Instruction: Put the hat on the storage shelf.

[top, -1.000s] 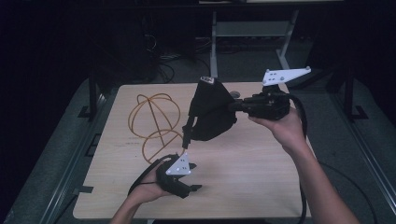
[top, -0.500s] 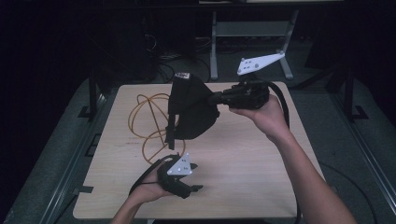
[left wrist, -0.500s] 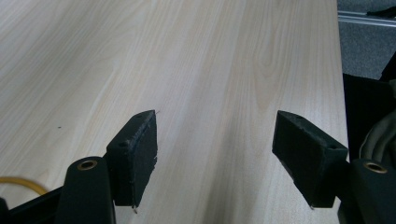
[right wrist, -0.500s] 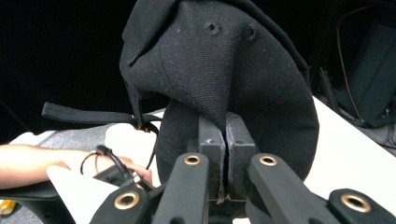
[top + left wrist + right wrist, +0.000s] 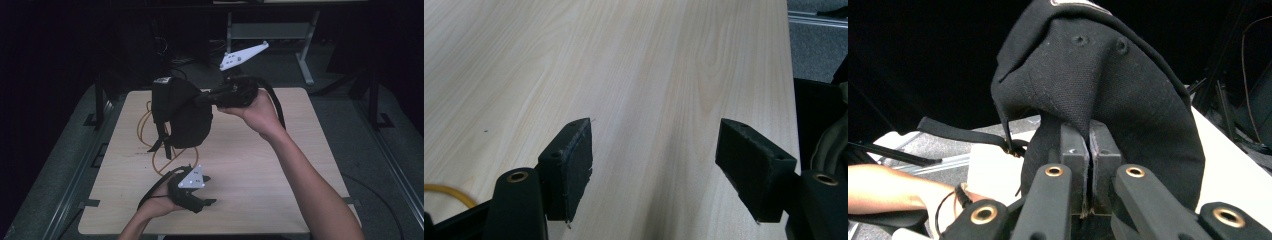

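1. The right gripper (image 5: 207, 97) is clamped tight on the fabric of a black cap (image 5: 182, 112), jaws pressed together on the cloth.
2. The cap hangs in the air above the far left part of the wooden table (image 5: 260, 165), its strap (image 5: 160, 142) dangling over an orange cable (image 5: 155, 160).
3. The left gripper (image 5: 202, 202) rests at the table's near edge, jaws wide apart, holding nothing.

so the right gripper (image 5: 200, 97) swung toward 9 o'clock and a bit higher, carrying the black cap (image 5: 181, 112) along, and now the cap hangs over the orange cable (image 5: 150, 122) instead of mid-surface.
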